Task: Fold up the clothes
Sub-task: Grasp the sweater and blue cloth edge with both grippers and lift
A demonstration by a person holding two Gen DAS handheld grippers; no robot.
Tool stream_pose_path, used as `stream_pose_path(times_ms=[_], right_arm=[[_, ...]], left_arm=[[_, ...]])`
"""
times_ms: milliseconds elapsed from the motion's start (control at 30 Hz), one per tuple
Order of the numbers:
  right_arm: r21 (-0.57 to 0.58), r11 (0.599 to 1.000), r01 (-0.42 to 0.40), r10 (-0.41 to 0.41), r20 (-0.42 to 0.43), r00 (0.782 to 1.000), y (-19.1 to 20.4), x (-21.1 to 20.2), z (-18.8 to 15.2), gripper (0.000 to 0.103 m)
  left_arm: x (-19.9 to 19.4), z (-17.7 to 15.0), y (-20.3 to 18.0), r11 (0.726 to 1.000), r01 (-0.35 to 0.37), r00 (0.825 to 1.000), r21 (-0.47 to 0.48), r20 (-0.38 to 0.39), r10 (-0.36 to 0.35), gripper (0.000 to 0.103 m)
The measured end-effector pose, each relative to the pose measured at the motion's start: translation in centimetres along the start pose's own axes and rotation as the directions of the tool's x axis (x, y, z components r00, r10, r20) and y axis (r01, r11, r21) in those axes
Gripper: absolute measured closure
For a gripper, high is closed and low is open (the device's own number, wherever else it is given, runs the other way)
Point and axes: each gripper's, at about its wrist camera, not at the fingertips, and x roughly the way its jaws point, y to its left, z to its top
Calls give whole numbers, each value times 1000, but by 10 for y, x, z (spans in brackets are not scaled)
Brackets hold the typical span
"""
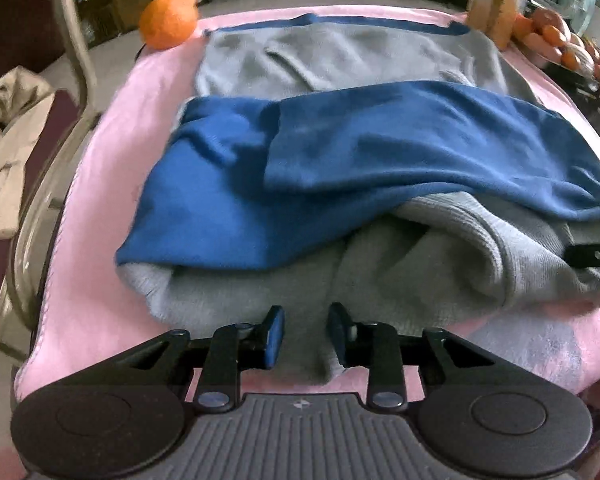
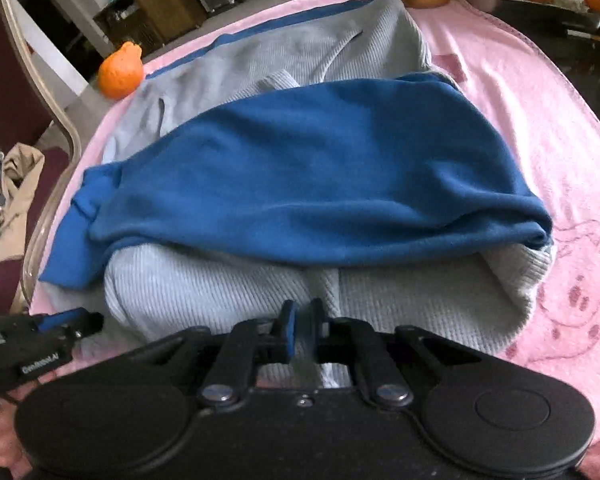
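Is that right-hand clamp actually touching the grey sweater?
Touching. The right wrist view shows the right gripper with jaws closed on a fold of the grey sweater.

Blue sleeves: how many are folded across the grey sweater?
2. One blue sleeve lies over the grey sweater on the left; the other blue sleeve overlaps it, stretching right. Their cuffs are partly hidden.

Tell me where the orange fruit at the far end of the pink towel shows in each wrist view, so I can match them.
Left wrist: the orange fruit sits upper left, just off the sweater's far-left corner.
Right wrist: the orange fruit sits left of centre, upper part, beside the same far corner of the sweater.
Shared landmark: the blue sleeve folded across the sweater.
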Motion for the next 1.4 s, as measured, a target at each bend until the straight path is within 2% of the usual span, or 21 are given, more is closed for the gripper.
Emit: stream_pose_path(times_ms=[100, 133, 233, 367, 433, 467, 567, 633, 733, 767, 800, 900, 967, 1100, 1167, 1300, 1400], right_arm=[[-19, 999, 42, -42, -1, 999, 0, -3, -3, 95], [-6, 1000, 29, -29, 24, 999, -2, -11, -2, 94], [38, 999, -28, 25, 83, 996, -6, -27, 6, 92], [90, 990, -112, 100, 129, 987, -1, -46, 29, 91], [93, 985, -145, 129, 155, 979, 6, -58, 46, 88], [84, 985, -154, 138, 171, 976, 13, -62, 58, 87], [34, 984, -177, 164, 235, 958, 29, -80, 99, 84], [7, 985, -175, 166, 272, 948, 35, -83, 133, 76], [-20, 990, -138, 137, 324, 936, 38, -79, 181, 61], [-8, 995, -103, 100, 341, 935, 32, -69, 197, 52], [5, 998, -68, 62, 358, 932, 26, -59, 212, 50], [56, 998, 27, -46, 387, 921, 3, -24, 257, 52], [101, 993, 54, -88, 363, 928, -20, 11, 278, 54], [146, 981, 126, -164, 289, 943, -58, 82, 306, 58], [154, 978, 143, -179, 258, 949, -67, 112, 312, 58], [158, 976, 153, -187, 232, 955, -75, 146, 321, 58], [186, 976, 116, -157, 224, 962, -76, 158, 326, 58]], left_arm=[[-13, 1, 12, 999, -19, 999, -45, 33, 20, 77], [-18, 2, 16, 998, -23, 998, -59, 53, 26, 77], [-36, 11, 29, 993, 24, 994, -115, 110, -11, 77], [-61, 40, 44, 984, 88, 982, -158, 180, -59, 76], [-73, 61, 51, 982, 98, 974, -159, 217, -62, 71], [-78, 73, 55, 983, 98, 970, -157, 234, -60, 65], [-80, 119, 70, 984, 72, 965, -162, 261, -28, 60], [-71, 151, 82, 984, 62, 962, -166, 271, -15, 52], [-33, 199, 101, 975, 65, 968, -211, 251, -10, 40], [-18, 212, 108, 971, 62, 971, -231, 240, -5, 39], [0, 224, 114, 966, 55, 975, -252, 223, 3, 39], [55, 253, 129, 954, 32, 984, -297, 174, 21, 38], [87, 264, 135, 952, 23, 989, -306, 148, 24, 38], [133, 280, 141, 955, 66, 991, -289, 129, -30, 35], [149, 286, 141, 959, 84, 991, -272, 127, -50, 33], [168, 298, 140, 969, 80, 988, -233, 147, -46, 31], [178, 306, 141, 965, 113, 984, -238, 162, -75, 37]])
